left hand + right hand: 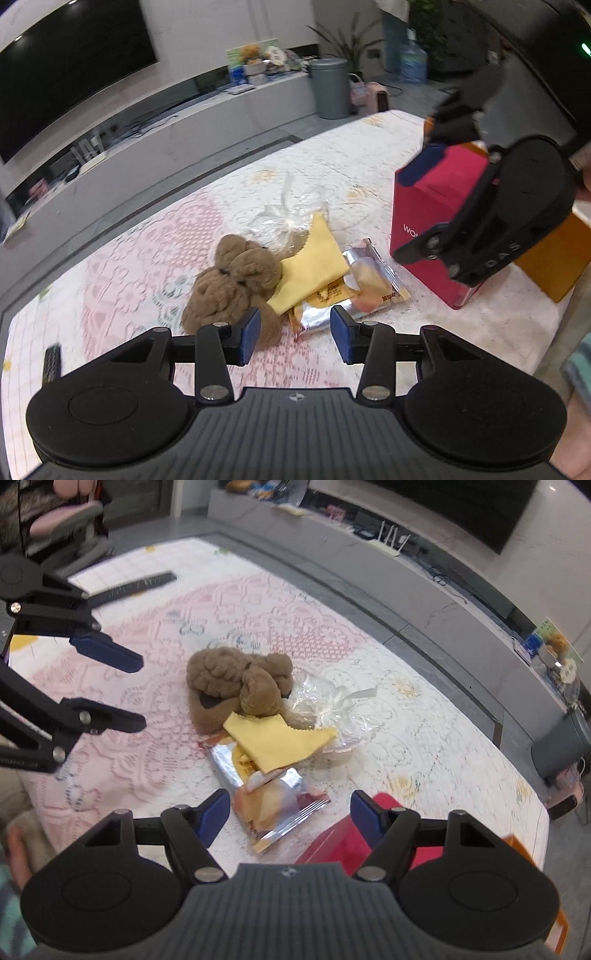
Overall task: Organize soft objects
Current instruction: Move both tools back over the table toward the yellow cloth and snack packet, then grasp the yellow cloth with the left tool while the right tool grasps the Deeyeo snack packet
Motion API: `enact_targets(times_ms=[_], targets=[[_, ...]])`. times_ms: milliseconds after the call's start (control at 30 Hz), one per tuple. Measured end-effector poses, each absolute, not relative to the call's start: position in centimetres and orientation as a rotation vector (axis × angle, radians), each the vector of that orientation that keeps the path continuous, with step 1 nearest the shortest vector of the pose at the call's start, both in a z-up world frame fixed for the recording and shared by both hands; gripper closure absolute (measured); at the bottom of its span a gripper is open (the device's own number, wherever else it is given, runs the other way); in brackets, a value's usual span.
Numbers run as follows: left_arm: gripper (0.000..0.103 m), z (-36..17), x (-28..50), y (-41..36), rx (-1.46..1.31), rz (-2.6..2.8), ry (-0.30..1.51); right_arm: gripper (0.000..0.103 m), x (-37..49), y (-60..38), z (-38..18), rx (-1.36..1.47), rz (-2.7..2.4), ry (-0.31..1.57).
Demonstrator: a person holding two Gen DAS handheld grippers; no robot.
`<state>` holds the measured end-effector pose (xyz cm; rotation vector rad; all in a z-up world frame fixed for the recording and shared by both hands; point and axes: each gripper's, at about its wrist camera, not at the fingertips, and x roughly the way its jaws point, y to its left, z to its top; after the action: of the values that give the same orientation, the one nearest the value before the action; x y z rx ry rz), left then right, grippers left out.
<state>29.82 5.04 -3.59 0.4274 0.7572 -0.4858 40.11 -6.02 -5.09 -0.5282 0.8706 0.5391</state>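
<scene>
A lace-covered bench (221, 206) carries a small heap of soft goods at the centre of both views. The brown plush toy (236, 284) lies at the left of the heap in the left wrist view, touching a yellow cloth (314, 266) that overlaps a silver snack packet (369, 284); a crumpled clear plastic bag (291, 218) sits just behind them. The left tongs (295, 336) occupy the lower centre of that view, jaws parted to a middling width and empty, the left pad lying in front of the toy's lower edge; whether it touches cannot be told. The right tongs (290, 816) occupy the lower centre of the right wrist view, jaws wide and gripping nothing, the near end of the snack packet (273, 812) showing between them. A red box (436, 206) stands at the right of the left wrist view, with an orange box (554, 258) behind it. A dark remote control (136, 585) lies at the upper left of the right wrist view.
</scene>
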Motion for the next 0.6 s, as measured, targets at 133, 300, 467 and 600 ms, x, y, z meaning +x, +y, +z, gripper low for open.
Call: enact_targets(times_ms=[133, 300, 467, 600], targets=[[0.053, -5.6, 31.9, 3.9, 0.462, -0.534, 0.760, 0.034, 42.3, -4.9, -6.6, -0.613, 0.615, 0.904], [0.053, -7.8, 34.0, 2.6, 0.511, -0.607, 0.783, 0.034, 44.6, -4.0, -8.5, -0.714, 0.669, 0.973], [0.053, -9.8, 35.8, 1.2, 0.581, -0.624, 0.801, 0.033, 46.4, -3.5, -10.1, -0.786, 0.737, 1.054], [0.053, -10.6, 36.9, 0.6, 0.595, -0.648, 0.808, 0.033, 47.2, -3.4, -10.9, -0.815, 0.772, 1.087]])
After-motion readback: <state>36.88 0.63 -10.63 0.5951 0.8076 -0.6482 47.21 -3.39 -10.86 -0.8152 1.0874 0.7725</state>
